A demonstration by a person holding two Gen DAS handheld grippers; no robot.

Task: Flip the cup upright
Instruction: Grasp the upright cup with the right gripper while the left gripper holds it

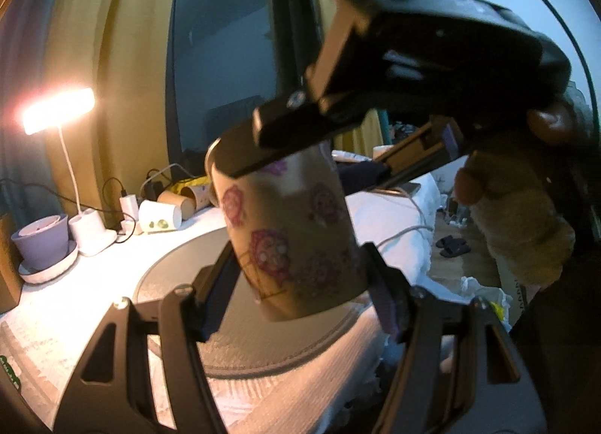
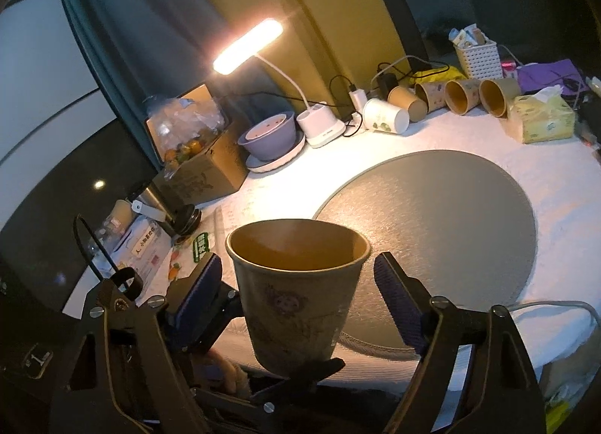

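Observation:
A tan paper cup with pink flower prints (image 1: 293, 235) is held in the air above the round grey mat (image 1: 180, 272), mouth up and tilted. My left gripper (image 1: 300, 283) is shut on the cup's lower part, pads on both sides. In the right wrist view the cup (image 2: 296, 295) stands mouth up between my right gripper's (image 2: 300, 283) fingers, which are spread apart and clear of the cup walls. In the left wrist view the right gripper (image 1: 311, 148) reaches over the cup's rim from the upper right.
A lit desk lamp (image 2: 249, 45) stands at the back on a white base (image 2: 323, 127). Several paper cups (image 2: 450, 96) lie on their sides at the back. A purple bowl (image 2: 268, 135), a cardboard box (image 2: 199, 156), a tissue box (image 2: 544, 118) and cables surround the grey mat (image 2: 450, 216).

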